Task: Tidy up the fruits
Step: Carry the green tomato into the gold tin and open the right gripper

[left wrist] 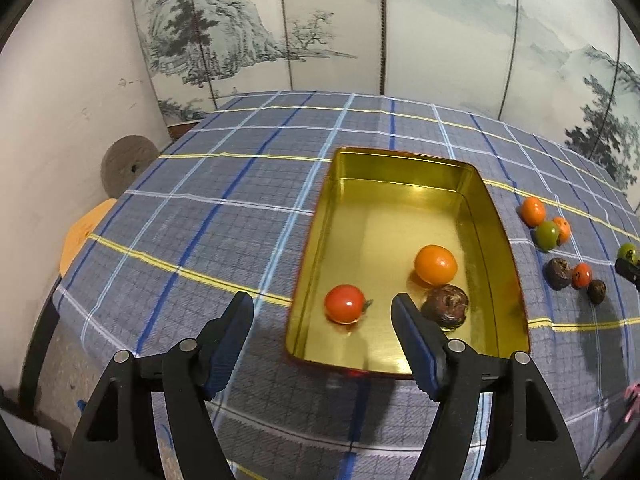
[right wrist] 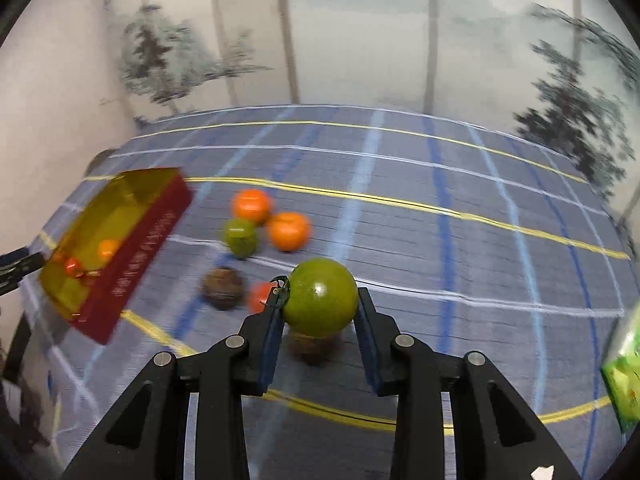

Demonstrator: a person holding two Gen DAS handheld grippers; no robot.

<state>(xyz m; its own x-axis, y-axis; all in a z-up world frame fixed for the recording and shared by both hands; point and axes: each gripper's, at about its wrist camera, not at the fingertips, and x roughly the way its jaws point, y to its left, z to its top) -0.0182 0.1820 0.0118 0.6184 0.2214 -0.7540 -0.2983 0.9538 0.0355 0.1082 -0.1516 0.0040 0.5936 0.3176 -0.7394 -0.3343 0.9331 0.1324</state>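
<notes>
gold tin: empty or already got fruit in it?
Not empty. The gold tin holds three pieces: a red tomato, an orange fruit and a dark brown fruit. More fruit lies outside on the cloth.

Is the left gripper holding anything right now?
No, the left gripper stands open and empty above the near end of the gold tin, with the red tomato lying loose on the tin floor.
</notes>
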